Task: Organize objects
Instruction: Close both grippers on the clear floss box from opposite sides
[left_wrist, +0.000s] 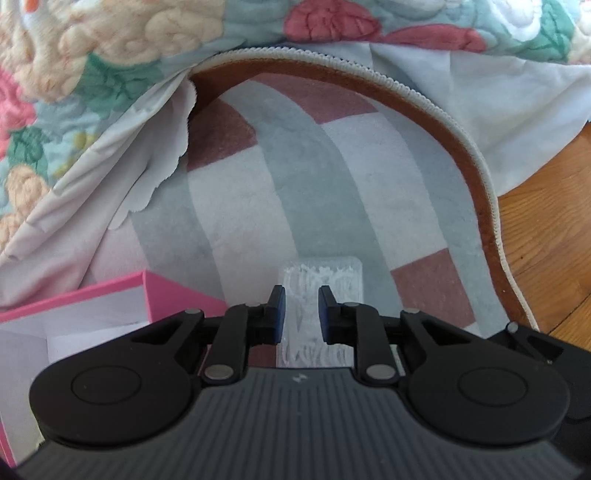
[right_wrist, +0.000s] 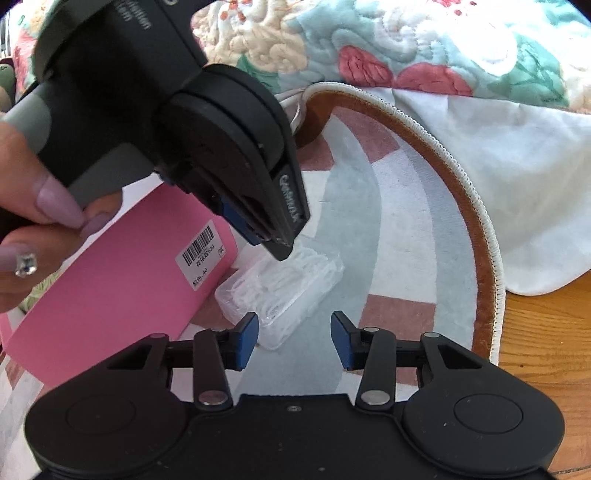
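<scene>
A clear plastic case of white picks (left_wrist: 321, 291) lies on the rug. My left gripper (left_wrist: 302, 308) is open and hovers just above it, jaws either side of its near half, not touching that I can see. In the right wrist view the same case (right_wrist: 284, 291) lies beside a pink box (right_wrist: 122, 280), with the left gripper (right_wrist: 273, 236) pointing down at its far end. My right gripper (right_wrist: 294, 339) is open and empty, just short of the case's near corner. The pink box also shows at the left gripper's left (left_wrist: 110, 295), open with white paper inside.
A round rug (left_wrist: 332, 166) with grey, white and mauve bands and a brown rim covers the floor. A floral quilt (left_wrist: 110, 74) and white sheet (left_wrist: 517, 110) hang along its far edge. Wood floor (left_wrist: 546, 236) lies at the right.
</scene>
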